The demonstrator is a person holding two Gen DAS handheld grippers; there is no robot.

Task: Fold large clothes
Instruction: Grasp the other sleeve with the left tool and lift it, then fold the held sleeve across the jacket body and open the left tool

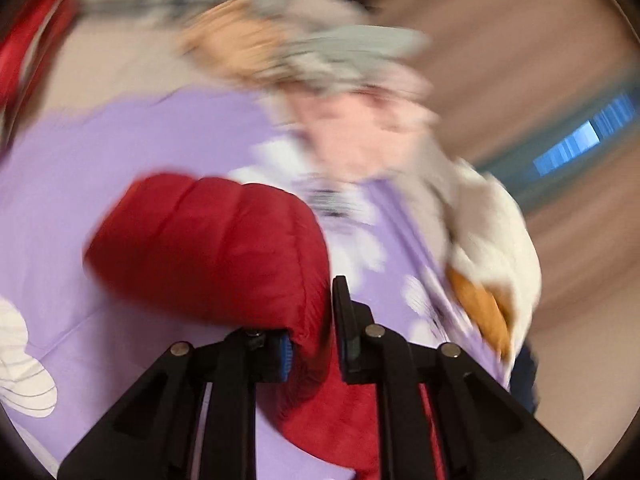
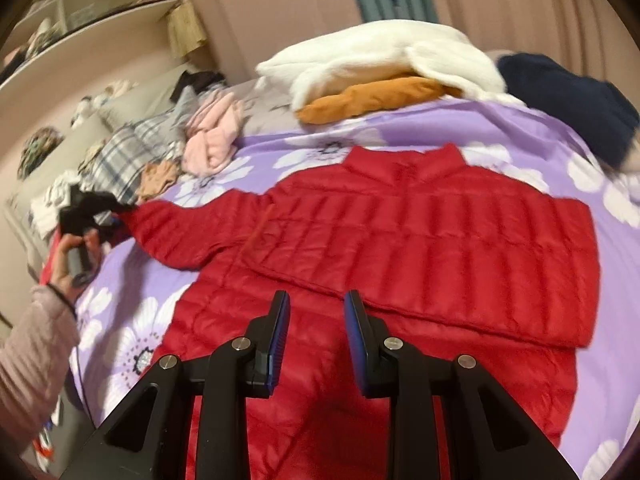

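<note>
Red jacket [image 2: 420, 248] on the bed [image 2: 520, 128], right sleeve folded in; left hand-held gripper [image 1: 310, 340] pinches the left sleeve, right hand-held gripper [image 2: 316, 320] narrow and empty; fold unfinished.

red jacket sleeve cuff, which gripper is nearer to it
Left. The left gripper is shut on the end of the red jacket's sleeve, out at the jacket's side. The right gripper hangs empty over the jacket's body, well away from that cuff.
</note>
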